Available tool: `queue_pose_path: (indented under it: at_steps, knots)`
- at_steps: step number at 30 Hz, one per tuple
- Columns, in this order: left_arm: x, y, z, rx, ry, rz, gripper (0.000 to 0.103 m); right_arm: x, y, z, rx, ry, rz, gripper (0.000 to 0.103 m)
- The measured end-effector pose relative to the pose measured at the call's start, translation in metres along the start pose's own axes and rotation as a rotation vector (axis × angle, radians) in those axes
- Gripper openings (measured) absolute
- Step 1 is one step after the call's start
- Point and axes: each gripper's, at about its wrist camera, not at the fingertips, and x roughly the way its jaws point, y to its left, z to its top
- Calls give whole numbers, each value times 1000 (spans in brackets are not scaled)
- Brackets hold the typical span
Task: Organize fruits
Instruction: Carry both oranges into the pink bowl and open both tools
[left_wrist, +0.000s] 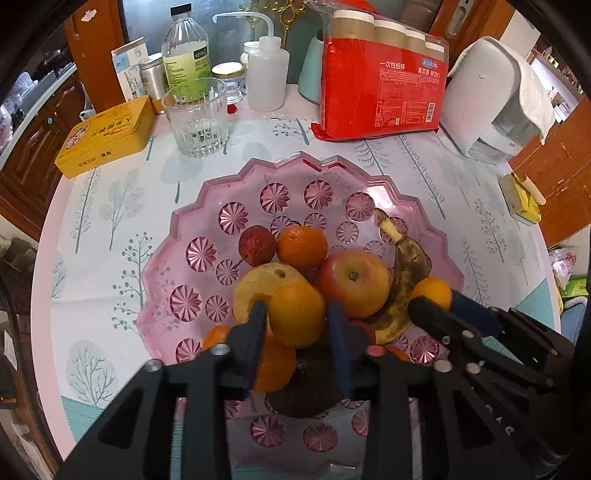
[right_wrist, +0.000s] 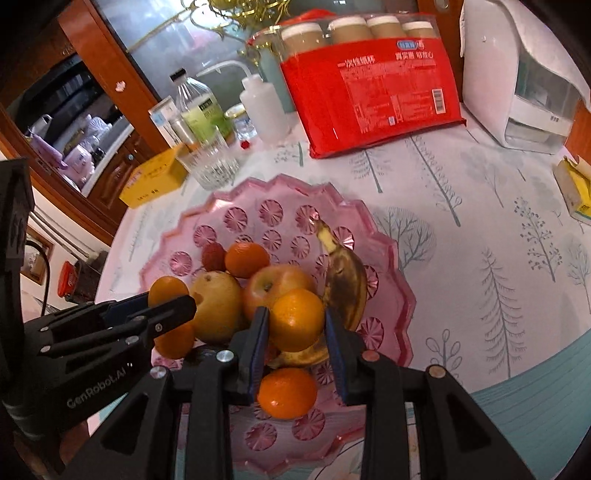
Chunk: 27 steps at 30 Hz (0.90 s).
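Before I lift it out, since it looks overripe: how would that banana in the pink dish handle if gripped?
The banana is heavily browned, so it is probably soft and would bruise or split under a firm squeeze. Its curved body leans on the apple and the pink dish, so pulling it may nudge nearby fruit. The stem end looks dried and may snap.

One pink bowl (right_wrist: 400, 295). At least five oranges (right_wrist: 246, 260), some partly hidden, so the exact count is unclear. One apple (right_wrist: 271, 286), one pear (right_wrist: 218, 306), one banana (right_wrist: 345, 286), one small red fruit (right_wrist: 213, 256). On the table: one glass (left_wrist: 195, 118), one clear bottle (left_wrist: 185, 55), one white squeeze bottle (left_wrist: 267, 74), one yellow tin (left_wrist: 105, 134), one red pack (left_wrist: 380, 88) showing four stacks of paper cups, one white appliance (left_wrist: 484, 96)
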Motion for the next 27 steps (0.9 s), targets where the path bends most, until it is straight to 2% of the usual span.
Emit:
queue_pose_path:
  at_steps: [2,5,10,27]
  knots:
    - [0,0,0,0,-15,19,59,3,0,0,-5,4,-8,31]
    - [-3,4,1,-16,-30,41,76,2,-3,1,0,-9,-23,32]
    - [-9,7,-2,-33,-37,28,78,-2,-8,1,23,-22,-11,40]
    - [-50,-3,-22,-23,-87,36,81,-35,-3,-15,37,-52,-7,40]
